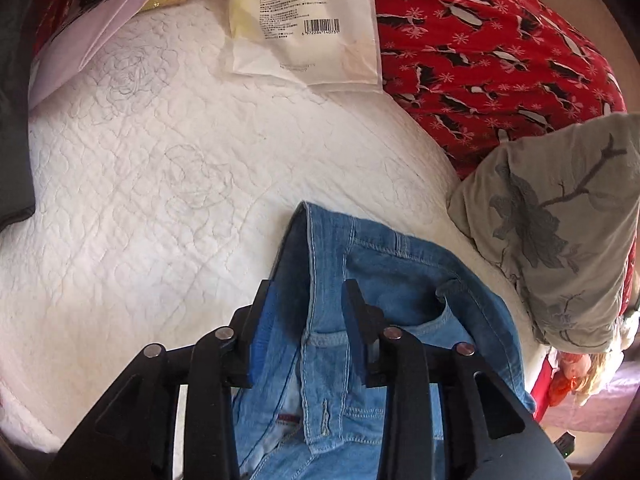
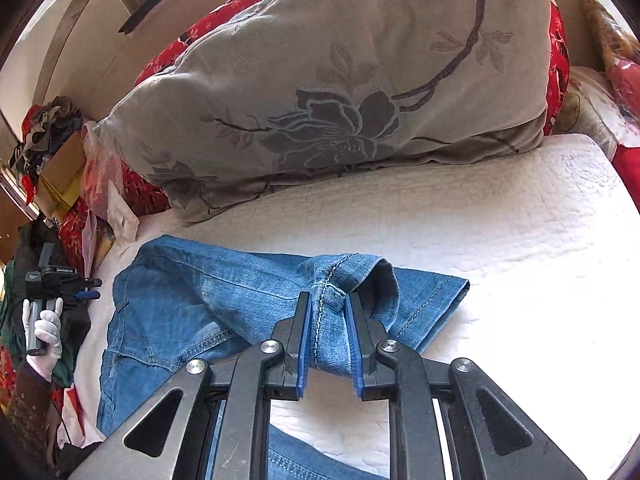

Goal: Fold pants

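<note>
Blue denim pants (image 1: 400,272) lie on a white quilted bed (image 1: 140,200). In the left wrist view, my left gripper (image 1: 308,292) straddles the upright waistband edge; its blue pads stand apart from the cloth, open. The right wrist view shows the pants (image 2: 180,300) folded over themselves. There my right gripper (image 2: 329,300) is shut on a leg hem, lifted a little above the quilt (image 2: 500,240). At that view's far left, a white-gloved hand (image 2: 44,328) holds the left gripper (image 2: 93,289) beside the pants' left end.
A grey flowered pillow (image 2: 340,100) lies just behind the pants, also right of them as the pillow (image 1: 560,220). A red patterned blanket (image 1: 500,60) and a plastic package (image 1: 304,28) sit at the back. Clutter (image 2: 52,152) piles up left of the bed.
</note>
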Available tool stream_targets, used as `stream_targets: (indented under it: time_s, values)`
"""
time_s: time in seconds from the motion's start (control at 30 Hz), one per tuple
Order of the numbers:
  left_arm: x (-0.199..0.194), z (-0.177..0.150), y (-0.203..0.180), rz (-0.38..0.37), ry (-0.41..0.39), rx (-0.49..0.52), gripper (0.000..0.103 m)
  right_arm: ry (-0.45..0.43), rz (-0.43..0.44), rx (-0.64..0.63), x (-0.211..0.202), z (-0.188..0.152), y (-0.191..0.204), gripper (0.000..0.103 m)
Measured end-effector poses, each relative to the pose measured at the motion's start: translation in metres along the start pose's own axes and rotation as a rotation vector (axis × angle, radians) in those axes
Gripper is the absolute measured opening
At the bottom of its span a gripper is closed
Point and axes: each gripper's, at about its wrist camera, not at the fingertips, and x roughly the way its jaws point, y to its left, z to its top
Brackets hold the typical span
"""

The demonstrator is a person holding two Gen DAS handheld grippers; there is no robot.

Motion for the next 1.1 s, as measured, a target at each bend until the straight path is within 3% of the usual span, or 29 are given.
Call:
stream_targets:
  time_s: [0.07, 0.23, 0.33, 0.37, 0.43, 0.53, 0.7, 0.83, 1.1]
  values:
    - [0.016, 0.014, 0.0, -0.035, 0.018, -0.012, 0.047, 0.007, -0.002, 0.007, 0.009, 0.004, -0.004, 0.017]
    - [0.063, 0.034, -0.014, 0.006, 0.083, -0.003, 0.047, 0.024, 0.006, 0.029, 0.029, 0.008, -0.014, 0.017]
    - [0.063, 0.027, -0.026, 0.024, 0.037, 0.05, 0.045, 0.029, 0.016, 0.034, 0.034, 0.005, -0.015, 0.017]
    - [0.061, 0.022, -0.032, -0.003, 0.035, 0.073, 0.023, 0.029, 0.018, 0.031, 0.035, 0.003, -0.015, 0.017]
    - [0.056, 0.011, -0.039, -0.03, 0.05, 0.112, 0.003, 0.026, 0.021, 0.027, 0.034, 0.001, -0.014, 0.016]
    - [0.035, -0.01, -0.051, -0.002, -0.007, 0.176, 0.003, 0.002, 0.047, 0.049, 0.026, 0.0, -0.015, 0.016]
    - [-0.023, -0.039, -0.051, -0.089, -0.076, 0.185, 0.004, -0.051, 0.106, 0.079, -0.006, -0.01, -0.011, 0.016]
    - [-0.074, -0.075, -0.055, -0.109, -0.154, 0.233, 0.004, -0.1, 0.157, 0.097, -0.042, -0.026, -0.006, 0.016]
    - [-0.139, -0.152, -0.022, -0.175, -0.238, 0.236, 0.003, -0.176, 0.271, 0.17, -0.123, -0.097, -0.017, 0.016]
